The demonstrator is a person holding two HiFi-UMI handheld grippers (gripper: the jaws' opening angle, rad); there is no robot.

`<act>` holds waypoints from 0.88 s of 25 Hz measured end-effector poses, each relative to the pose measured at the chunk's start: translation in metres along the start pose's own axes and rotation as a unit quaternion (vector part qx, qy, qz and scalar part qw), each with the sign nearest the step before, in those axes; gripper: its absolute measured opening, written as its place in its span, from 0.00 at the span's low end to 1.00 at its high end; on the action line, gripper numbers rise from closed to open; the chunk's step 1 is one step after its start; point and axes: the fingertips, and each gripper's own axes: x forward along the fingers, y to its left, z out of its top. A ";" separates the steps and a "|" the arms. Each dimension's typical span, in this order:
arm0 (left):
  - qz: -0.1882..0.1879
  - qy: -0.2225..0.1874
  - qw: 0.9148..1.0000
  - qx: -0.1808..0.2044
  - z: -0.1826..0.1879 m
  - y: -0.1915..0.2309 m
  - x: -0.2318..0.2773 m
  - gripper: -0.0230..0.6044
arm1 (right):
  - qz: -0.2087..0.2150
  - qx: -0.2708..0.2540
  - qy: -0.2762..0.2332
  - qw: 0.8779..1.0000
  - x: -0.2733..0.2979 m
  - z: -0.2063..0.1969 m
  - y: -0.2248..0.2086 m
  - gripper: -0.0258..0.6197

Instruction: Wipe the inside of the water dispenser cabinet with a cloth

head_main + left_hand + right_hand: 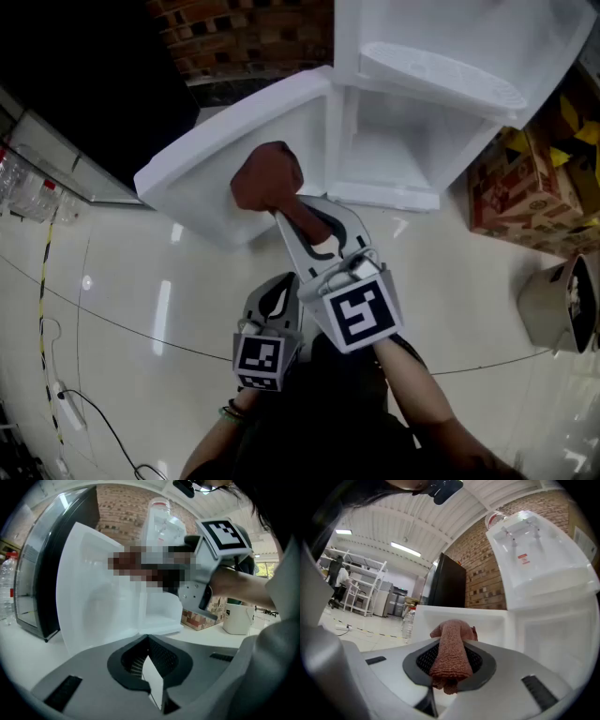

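Note:
The white water dispenser (441, 66) stands with its lower cabinet (394, 141) open and the cabinet door (197, 187) swung out to the left. A reddish-brown cloth (267, 178) is bunched against the inner face of that door. My right gripper (292, 214) is shut on the cloth (450, 658), and a roll of it sticks out past the jaws toward the door (487, 625). My left gripper (278, 289) hangs lower and nearer to me. It is shut with nothing in it (147, 641) and faces the door (98, 592) and cabinet (161, 611).
Cardboard boxes (525, 187) are stacked right of the dispenser, with a pale bucket (558, 305) nearer me. A black appliance (84, 75) stands at the left, with water bottles (23, 187) beside it. A cable (45, 281) runs along the tiled floor.

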 end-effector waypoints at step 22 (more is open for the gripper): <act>0.031 -0.009 0.999 -0.029 -0.008 0.032 -0.018 0.00 | -0.017 -0.087 0.032 0.996 0.060 -0.012 -0.052 0.15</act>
